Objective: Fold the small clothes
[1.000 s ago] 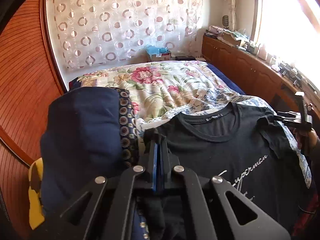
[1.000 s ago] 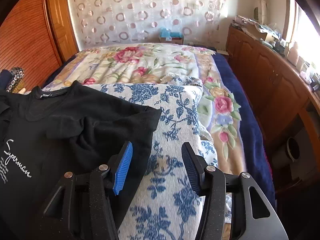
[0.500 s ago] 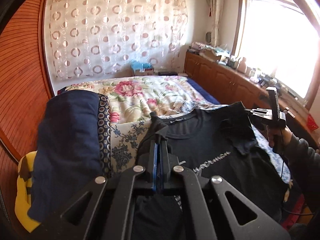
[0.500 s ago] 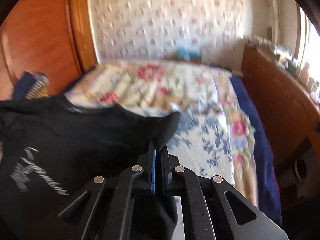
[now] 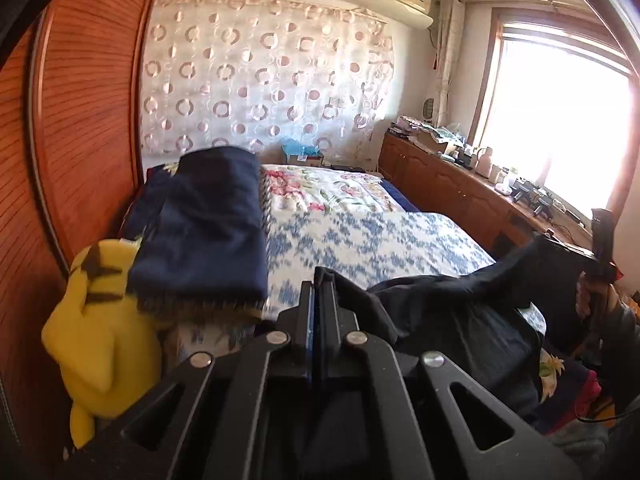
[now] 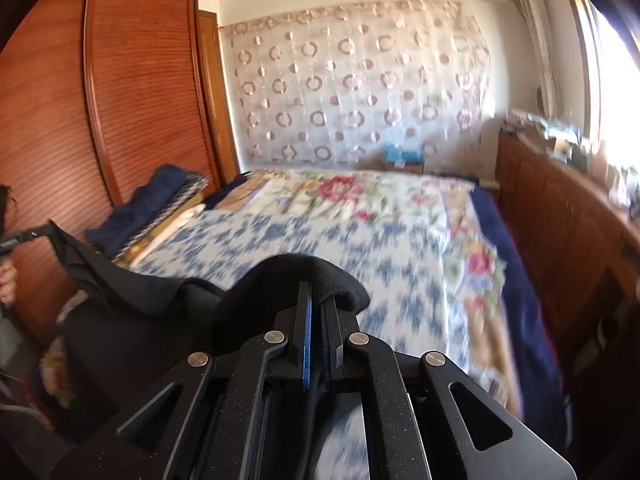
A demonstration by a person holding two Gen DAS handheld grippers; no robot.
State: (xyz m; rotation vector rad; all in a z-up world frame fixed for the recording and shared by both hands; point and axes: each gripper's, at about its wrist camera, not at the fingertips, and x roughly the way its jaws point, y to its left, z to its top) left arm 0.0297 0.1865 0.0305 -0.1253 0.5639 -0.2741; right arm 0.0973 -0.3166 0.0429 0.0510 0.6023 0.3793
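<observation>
A black T-shirt [image 5: 460,320] hangs stretched between my two grippers, lifted off the bed. My left gripper [image 5: 316,280] is shut on one shoulder of it. My right gripper [image 6: 314,292] is shut on the other shoulder, where black cloth [image 6: 296,280] bunches over the fingertips. In the left wrist view the right gripper [image 5: 602,236] shows at the far right, held up by a hand. In the right wrist view the shirt [image 6: 120,320] sags down toward the left gripper at the left edge.
The bed has a blue-and-white floral cover [image 5: 372,236] over a flowered quilt [image 6: 360,196]. A folded navy blanket [image 5: 204,232] and a yellow plush toy [image 5: 96,320] lie at the bed's left. A wooden wardrobe [image 6: 100,100] stands left, a cluttered wooden counter [image 5: 460,184] right.
Both grippers rose and pulled back toward the bed's foot with the shirt, lifting it off the cover. One second ago the right gripper was open; it closed on the sleeve.
</observation>
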